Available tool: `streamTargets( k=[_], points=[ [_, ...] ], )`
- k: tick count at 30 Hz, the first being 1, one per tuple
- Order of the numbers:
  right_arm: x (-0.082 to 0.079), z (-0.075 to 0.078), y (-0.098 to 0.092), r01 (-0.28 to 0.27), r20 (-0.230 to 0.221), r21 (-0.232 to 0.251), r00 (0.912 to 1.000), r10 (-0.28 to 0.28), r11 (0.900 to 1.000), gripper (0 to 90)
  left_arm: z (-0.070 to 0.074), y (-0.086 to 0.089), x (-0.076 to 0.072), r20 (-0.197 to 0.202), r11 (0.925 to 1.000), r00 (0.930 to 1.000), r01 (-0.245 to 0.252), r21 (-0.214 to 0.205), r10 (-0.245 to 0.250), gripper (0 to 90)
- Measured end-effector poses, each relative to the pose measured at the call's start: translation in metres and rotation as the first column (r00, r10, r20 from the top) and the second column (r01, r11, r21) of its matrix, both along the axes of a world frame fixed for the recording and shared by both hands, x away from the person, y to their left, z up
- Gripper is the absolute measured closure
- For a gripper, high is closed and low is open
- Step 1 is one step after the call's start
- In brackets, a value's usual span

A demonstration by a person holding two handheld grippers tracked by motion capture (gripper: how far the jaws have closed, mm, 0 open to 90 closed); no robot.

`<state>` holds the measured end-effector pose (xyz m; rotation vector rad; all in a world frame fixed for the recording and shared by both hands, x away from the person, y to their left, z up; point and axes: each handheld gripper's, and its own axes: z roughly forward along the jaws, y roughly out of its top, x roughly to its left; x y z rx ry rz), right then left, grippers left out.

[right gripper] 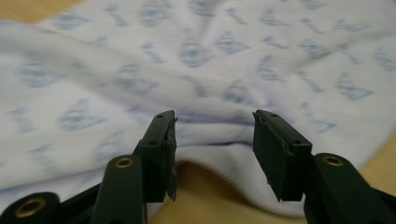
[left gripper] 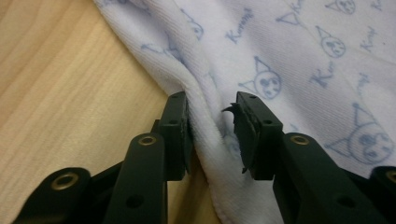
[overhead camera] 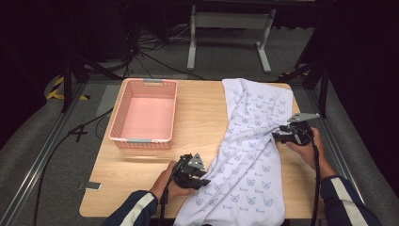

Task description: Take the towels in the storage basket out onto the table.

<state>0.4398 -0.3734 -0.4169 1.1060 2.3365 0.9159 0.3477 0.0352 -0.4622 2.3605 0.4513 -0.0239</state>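
Both grippers going for the towel's edges, probably to fold it

The left gripper (left gripper: 212, 128) is straddling a raised hem ridge of the towel (overhead camera: 249, 141), jaws parted, not pinching; the right gripper (right gripper: 212, 149) is gaping at the opposite edge just ahead. Next up, I'd guess: closing both squarely on cloth.

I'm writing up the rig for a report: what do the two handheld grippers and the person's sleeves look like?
Both the left gripper and the right gripper are black with two blocky jaws, brass-ringed pivot holes and a grey three-cornered plate on top. A black cable trails from the right one. The sleeves are dark navy with pale stripes.
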Motion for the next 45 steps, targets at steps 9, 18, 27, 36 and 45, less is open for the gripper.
streamTargets(
  k=[9,18,27,36,45],
  points=[
    [-0.016,-0.030,0.002,-0.007,-0.109,-0.028,0.9940,0.004,0.9996,62.5,0.003,-0.005,-0.014,0.049,0.9971,0.9975,0.049,0.059,-0.052,84.1],
    [-0.041,-0.003,-0.042,0.128,-0.086,-0.068,0.9873,-0.134,0.9895,88.3,0.011,0.019,-0.007,0.044,0.9969,0.9960,-0.077,-0.021,0.077,84.7],
    [-0.062,0.007,-0.076,0.323,-0.086,-0.165,0.9364,-0.340,0.9318,70.6,0.015,-0.003,-0.012,-0.001,0.9968,1.0000,-0.006,-0.080,0.006,55.6],
    [-0.063,0.012,-0.052,0.256,0.020,-0.140,0.9664,-0.256,0.9564,57.8,0.026,-0.049,0.052,0.067,0.9862,0.9884,-0.129,-0.103,0.137,46.4],
    [-0.055,-0.004,-0.031,0.083,0.035,-0.045,0.9961,-0.081,0.9956,53.8,0.026,-0.077,0.114,0.139,0.9625,0.9536,-0.256,-0.089,0.267,45.8]
  ],
)
